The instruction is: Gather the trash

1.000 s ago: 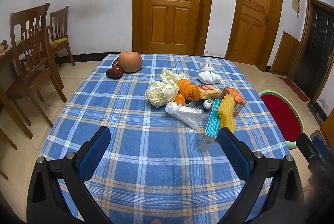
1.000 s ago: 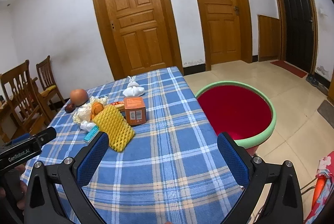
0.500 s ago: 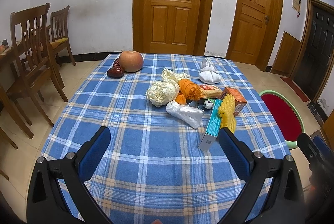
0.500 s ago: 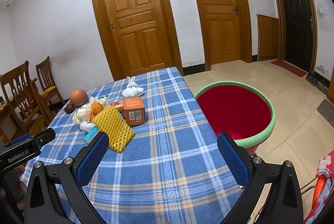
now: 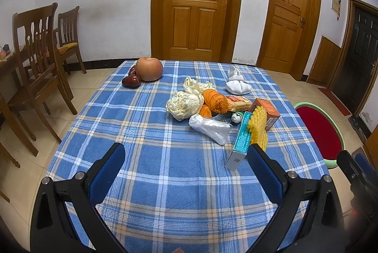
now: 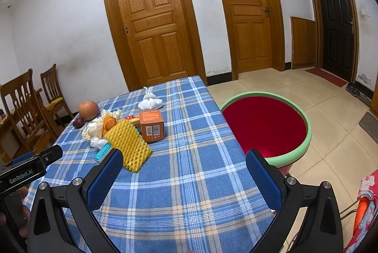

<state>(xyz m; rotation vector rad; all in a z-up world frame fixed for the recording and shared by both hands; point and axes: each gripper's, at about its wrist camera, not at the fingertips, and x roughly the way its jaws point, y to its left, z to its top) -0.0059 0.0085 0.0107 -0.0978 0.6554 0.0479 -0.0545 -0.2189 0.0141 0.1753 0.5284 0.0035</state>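
Observation:
A heap of trash lies on the blue plaid tablecloth (image 5: 165, 158): a yellow foam fruit net (image 6: 128, 143), an orange carton (image 6: 151, 125), a teal box (image 5: 239, 141), a clear plastic bag (image 5: 210, 128), crumpled pale paper (image 5: 185, 105), an orange net (image 5: 213, 100) and a snack wrapper (image 5: 238, 103). A red basin with a green rim (image 6: 264, 125) stands just off the table's right edge. My left gripper (image 5: 186, 172) is open over the near cloth, short of the heap. My right gripper (image 6: 184, 176) is open, the yellow net just beyond its left finger.
An apple (image 5: 149, 69) and dark red fruits (image 5: 131, 81) sit at the far left of the table, a white knotted cloth (image 5: 237, 85) at the far right. Wooden chairs (image 5: 40, 59) stand left of the table. Closed doors line the back wall.
Both grippers have crept slightly forward toward the heap; their jaws stay open and nothing on the table has moved.

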